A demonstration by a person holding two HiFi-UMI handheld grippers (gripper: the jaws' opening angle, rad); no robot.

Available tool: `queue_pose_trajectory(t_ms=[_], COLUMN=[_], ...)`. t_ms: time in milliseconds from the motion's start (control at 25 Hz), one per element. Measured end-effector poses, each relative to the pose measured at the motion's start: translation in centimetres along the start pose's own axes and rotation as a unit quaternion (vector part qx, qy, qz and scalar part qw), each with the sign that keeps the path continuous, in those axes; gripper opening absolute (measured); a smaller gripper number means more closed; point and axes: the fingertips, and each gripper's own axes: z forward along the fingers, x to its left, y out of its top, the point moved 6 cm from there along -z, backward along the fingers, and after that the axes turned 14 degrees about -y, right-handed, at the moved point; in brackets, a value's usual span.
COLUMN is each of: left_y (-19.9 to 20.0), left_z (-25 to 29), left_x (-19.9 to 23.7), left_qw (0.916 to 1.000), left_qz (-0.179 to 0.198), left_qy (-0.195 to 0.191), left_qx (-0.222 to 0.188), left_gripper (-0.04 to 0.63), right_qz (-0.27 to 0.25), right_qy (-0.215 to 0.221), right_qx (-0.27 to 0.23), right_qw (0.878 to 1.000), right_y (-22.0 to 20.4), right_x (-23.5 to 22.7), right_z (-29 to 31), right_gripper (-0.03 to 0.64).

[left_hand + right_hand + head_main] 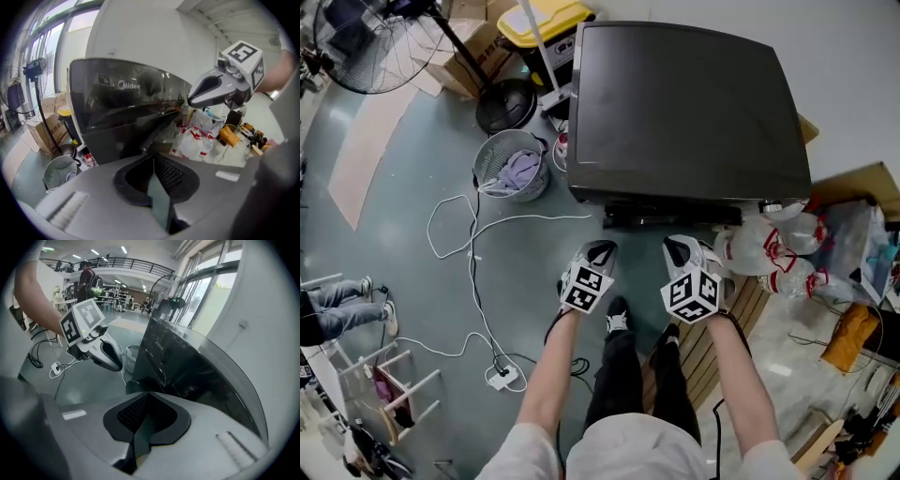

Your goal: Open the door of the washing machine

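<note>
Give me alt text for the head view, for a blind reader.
From above, a person holds the left gripper and right gripper, both shut and empty, in front of a dark, closed washing machine. A mesh wastebasket stands left of it.

Grey left tool (600, 249), right tool (678, 247), black-white marker cubes (586, 286), black trousers (619, 380)

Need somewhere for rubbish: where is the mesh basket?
In the head view, the mesh basket stands just left of the washing machine, beside the fan base.

right tool (148, 399) closed, empty, washing machine (187, 371) ahead
</note>
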Motion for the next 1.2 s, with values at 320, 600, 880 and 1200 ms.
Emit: queue_pose_trajectory(t_ms=[320, 600, 880, 1200], left_y=[-2.9, -3.4, -3.5, -3.6], left_z=[4.8, 7.7, 9.5, 10.6], left_x=[5.4, 6.6, 7.2, 6.5], left_qw=[0.9978, 0.9921, 0.9839, 0.9809], left_qz=[0.023, 0.070, 0.107, 0.118], left_qy=[-0.049, -0.093, -0.125, -0.136], left_qx=[0.038, 0.047, 0.071, 0.074], left_gripper=[0.126, 0.195, 0.193, 0.187], right_qz=[-0.110, -0.204, -0.286, -0.307], right_qy=[0.007, 0.007, -0.015, 0.004], right_qx=[0.043, 0.057, 0.052, 0.068], right_qw=[0.993, 0.977, 0.957, 0.949], right_y=[0.7, 0.3, 0.6, 0.0], right_x=[2.1, 4.4, 4.9, 4.9], right_z=[6.5, 9.6, 11.0, 11.6], right_gripper=[0.061, 0.133, 0.143, 0.152])
